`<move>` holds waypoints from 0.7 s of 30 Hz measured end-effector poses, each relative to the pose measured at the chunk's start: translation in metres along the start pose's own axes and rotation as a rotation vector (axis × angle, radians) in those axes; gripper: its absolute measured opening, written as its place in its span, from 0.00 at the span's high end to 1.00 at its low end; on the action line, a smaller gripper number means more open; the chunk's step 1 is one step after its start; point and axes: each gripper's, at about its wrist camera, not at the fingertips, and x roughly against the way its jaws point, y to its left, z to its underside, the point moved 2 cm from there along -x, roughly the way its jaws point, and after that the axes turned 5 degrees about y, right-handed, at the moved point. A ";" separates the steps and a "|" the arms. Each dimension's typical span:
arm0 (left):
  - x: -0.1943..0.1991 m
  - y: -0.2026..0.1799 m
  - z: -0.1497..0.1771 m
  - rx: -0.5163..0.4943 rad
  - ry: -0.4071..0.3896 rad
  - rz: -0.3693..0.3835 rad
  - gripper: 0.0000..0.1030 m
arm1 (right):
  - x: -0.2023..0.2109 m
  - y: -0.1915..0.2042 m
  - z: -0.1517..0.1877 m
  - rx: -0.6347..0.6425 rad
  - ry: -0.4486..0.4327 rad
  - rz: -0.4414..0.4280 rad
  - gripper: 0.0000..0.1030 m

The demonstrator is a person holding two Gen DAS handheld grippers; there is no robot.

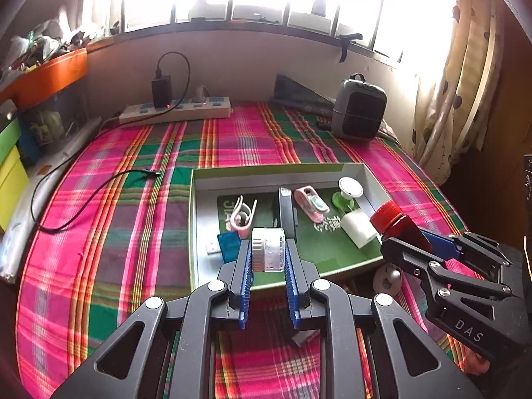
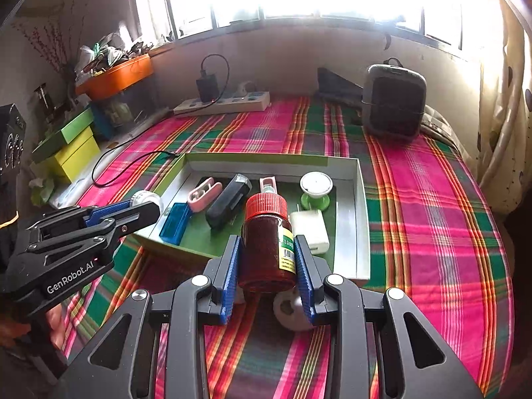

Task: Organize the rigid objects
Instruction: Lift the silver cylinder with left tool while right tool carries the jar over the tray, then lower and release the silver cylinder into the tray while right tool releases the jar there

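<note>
My left gripper (image 1: 267,244) is shut on a small clear jar (image 1: 268,249) with a ribbed white cap, held over the near edge of the green-rimmed tray (image 1: 276,169). My right gripper (image 2: 267,239) is shut on a brown bottle (image 2: 266,249) with a red cap, above the tray's (image 2: 266,159) near edge. In the tray lie a blue USB piece (image 2: 174,222), a pink clip (image 2: 204,196), a black device (image 2: 229,201), a green-and-white spool (image 2: 316,188) and a white plug (image 2: 311,229). The left wrist view shows the red-capped bottle (image 1: 387,216) at right.
A white round object (image 2: 289,309) lies on the plaid cloth under the bottle. At the back are a power strip (image 1: 176,109) with a black charger and a grey heater (image 1: 359,113). A black cable (image 1: 83,199) trails left. Green and yellow boxes (image 2: 71,149) stand at the left.
</note>
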 end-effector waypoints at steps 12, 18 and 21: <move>-0.025 0.008 -0.018 0.013 0.018 0.020 0.82 | -0.034 -0.008 -0.016 0.003 0.049 -0.024 0.68; -0.040 0.007 -0.020 0.008 0.041 0.026 0.82 | -0.048 -0.007 -0.019 0.020 0.085 -0.054 0.68; -0.045 0.007 -0.020 0.010 0.050 0.028 0.82 | -0.055 -0.005 -0.020 0.034 0.104 -0.068 0.68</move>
